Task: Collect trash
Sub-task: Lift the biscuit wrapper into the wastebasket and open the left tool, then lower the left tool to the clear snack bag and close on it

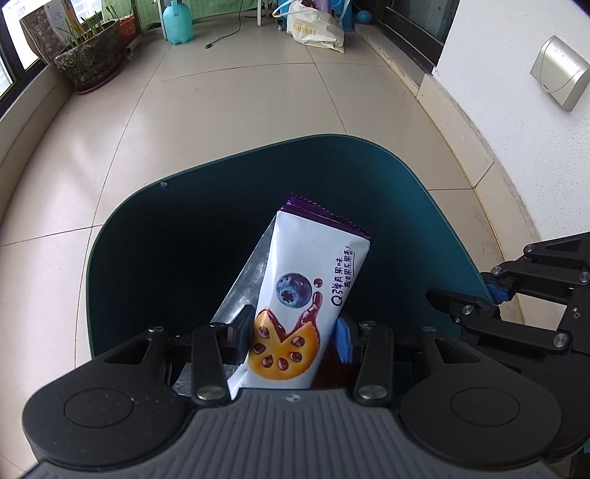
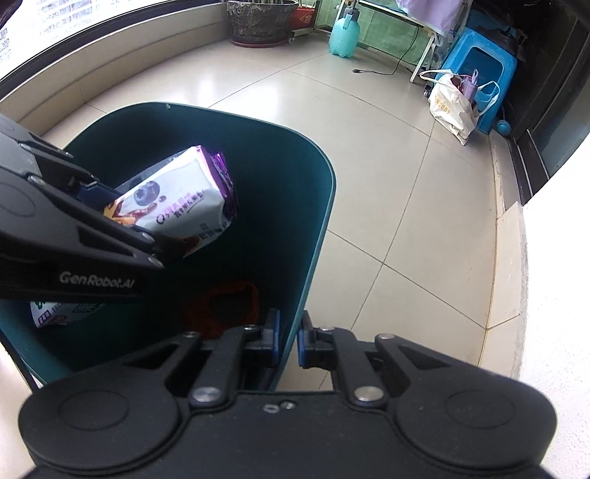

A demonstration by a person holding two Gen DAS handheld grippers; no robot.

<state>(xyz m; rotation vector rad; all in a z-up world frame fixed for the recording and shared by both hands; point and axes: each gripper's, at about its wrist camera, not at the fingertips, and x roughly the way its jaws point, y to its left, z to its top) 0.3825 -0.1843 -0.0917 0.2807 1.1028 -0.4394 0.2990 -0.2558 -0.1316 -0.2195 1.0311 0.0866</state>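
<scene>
A white snack wrapper [image 1: 309,258] with a purple end and a blueberry biscuit print sticks up between the pads of my left gripper [image 1: 293,328], which is shut on its lower part. It hangs over the mouth of a dark teal bin [image 1: 221,162]. In the right wrist view the wrapper [image 2: 177,191] and left gripper [image 2: 129,221] are inside the bin's [image 2: 324,177] top at the left. My right gripper [image 2: 288,331] is shut on the bin's near wall, one pad inside and one outside. The right gripper [image 1: 464,294] shows at the bin's right rim in the left wrist view.
In the bin lie a white and green packet [image 2: 55,311] and a dark orange wrapper [image 2: 228,306]. On the tiled floor stand a plant pot [image 1: 88,59], a teal spray bottle [image 1: 177,22], a white tote bag [image 2: 453,107], a blue stool [image 2: 475,66] and a loose cable [image 2: 379,72]. A white wall [image 1: 516,110] is at the right.
</scene>
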